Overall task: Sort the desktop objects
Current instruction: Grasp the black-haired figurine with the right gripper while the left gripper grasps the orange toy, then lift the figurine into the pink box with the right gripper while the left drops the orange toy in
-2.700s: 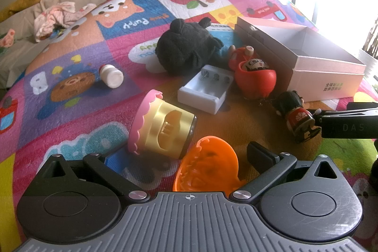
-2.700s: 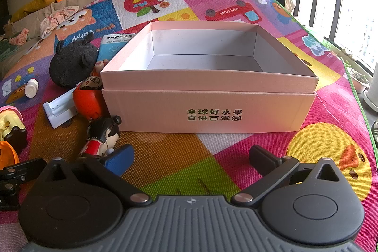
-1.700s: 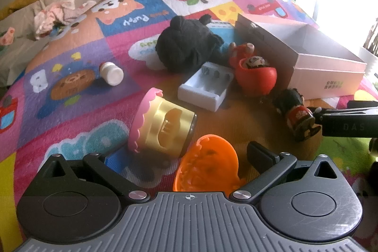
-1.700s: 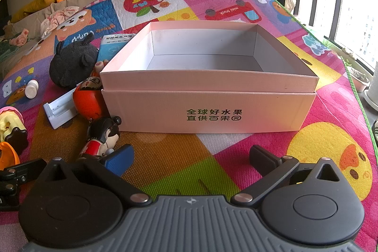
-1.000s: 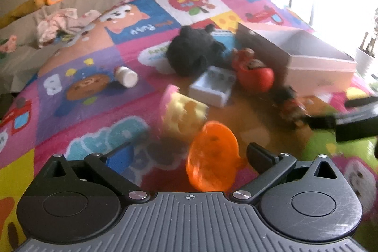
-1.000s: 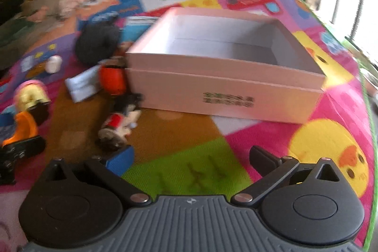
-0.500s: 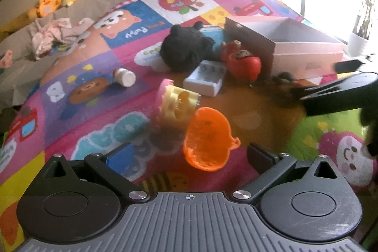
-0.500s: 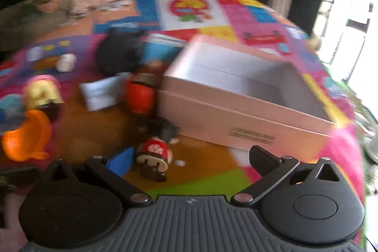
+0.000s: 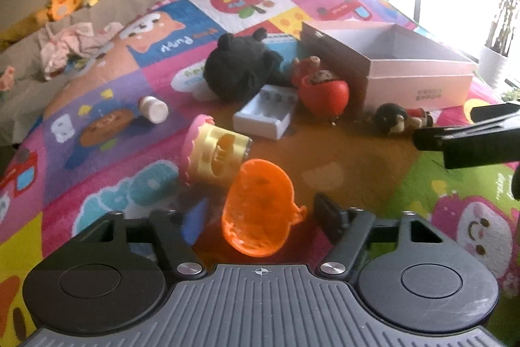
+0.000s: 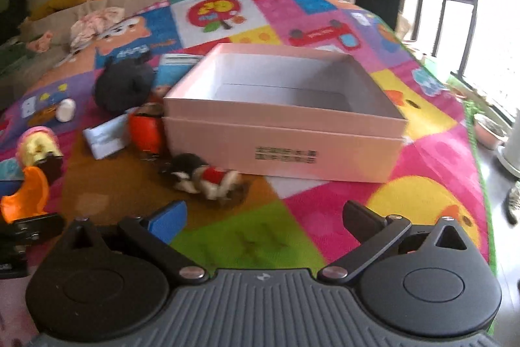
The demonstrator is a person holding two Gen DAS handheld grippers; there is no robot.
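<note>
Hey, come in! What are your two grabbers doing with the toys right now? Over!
Left gripper closing around orange toy. Right gripper open, empty. Pink box empty. Nothing blocking.

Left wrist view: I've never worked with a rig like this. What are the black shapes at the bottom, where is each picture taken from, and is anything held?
There is no robot arm: a person carries a two-finger gripper in each hand, each with a camera looking along its fingers. The black shapes are the gripper's own body.

In the left wrist view, the left gripper is closing around an orange shell; the pads do not yet press on it.

In the right wrist view, the right gripper is open and empty, facing an empty pink box.

On the colourful play mat lie a black plush, a white tray, a red round doll, a small figurine and a yellow and pink toy.
</note>
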